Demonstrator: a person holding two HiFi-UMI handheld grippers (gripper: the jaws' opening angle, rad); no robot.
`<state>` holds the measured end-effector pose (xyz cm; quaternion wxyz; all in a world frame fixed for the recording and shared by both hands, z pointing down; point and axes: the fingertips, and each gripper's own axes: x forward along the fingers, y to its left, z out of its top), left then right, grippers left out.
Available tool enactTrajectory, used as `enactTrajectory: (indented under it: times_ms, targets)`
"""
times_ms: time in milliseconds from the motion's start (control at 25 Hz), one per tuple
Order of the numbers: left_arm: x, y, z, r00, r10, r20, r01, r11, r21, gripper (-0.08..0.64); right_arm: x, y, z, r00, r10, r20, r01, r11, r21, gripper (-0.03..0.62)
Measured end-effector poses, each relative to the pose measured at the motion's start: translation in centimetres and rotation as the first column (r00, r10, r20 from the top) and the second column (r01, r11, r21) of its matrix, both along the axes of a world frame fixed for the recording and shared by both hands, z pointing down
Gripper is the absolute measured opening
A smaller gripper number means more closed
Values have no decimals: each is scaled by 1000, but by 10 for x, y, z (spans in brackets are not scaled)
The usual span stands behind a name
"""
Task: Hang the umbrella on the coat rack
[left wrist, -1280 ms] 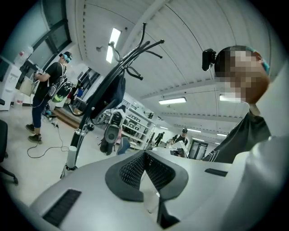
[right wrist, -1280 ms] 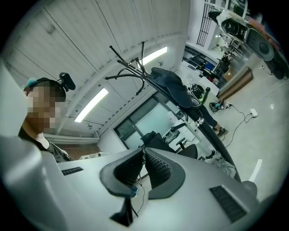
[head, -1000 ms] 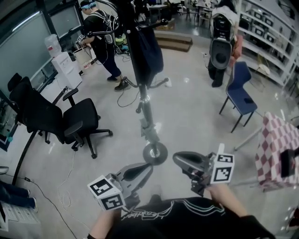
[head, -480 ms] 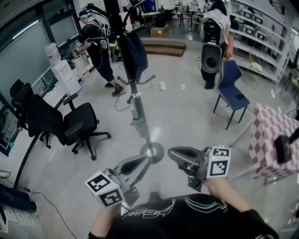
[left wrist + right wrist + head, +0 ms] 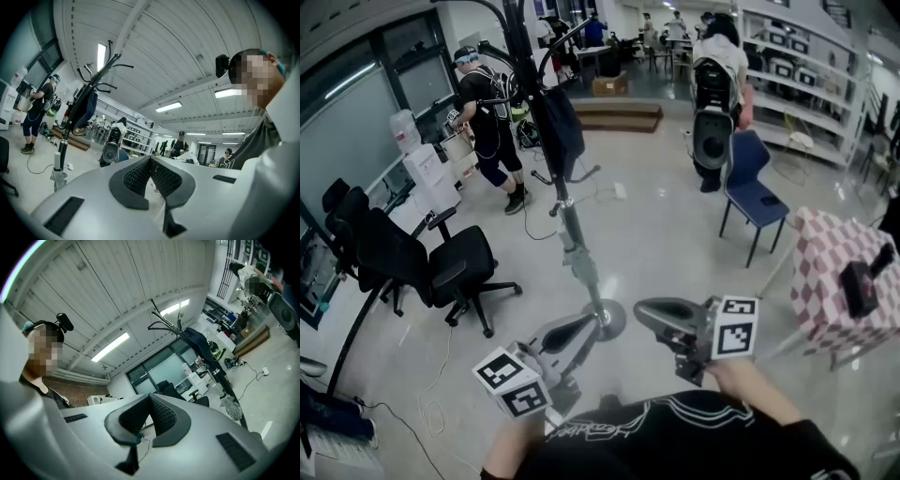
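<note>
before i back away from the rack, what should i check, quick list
1. Dark umbrella hangs from the top of the coat rack: ok.
2. Which hook carries it: cannot tell.
3. The left gripper has its fingers together with nothing between them: ok.
4. The right gripper has its fingers together and is empty: ok.
5. Rack stands on its round base: ok.
6. Office chair stands apart from the base: ok.

The person is wearing a black top (image 5: pixel 675 441) printed with thin white lines. The left gripper (image 5: pixel 581 330) and right gripper (image 5: pixel 661 314) are showing grey shells, black ribbed pads (image 5: pixel 136 178) and black-and-white marker cubes (image 5: pixel 511 382).
</note>
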<state>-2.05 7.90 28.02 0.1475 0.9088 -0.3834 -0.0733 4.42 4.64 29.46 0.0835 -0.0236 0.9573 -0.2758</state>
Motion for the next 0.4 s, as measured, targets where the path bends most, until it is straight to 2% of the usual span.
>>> enactTrajectory:
  times_ms: [400]
  targets:
    - [10,22,-3,1000,-5,-6,5,1000,13,-2,11,24,-6,1000,0,-3,0,1000,25,15]
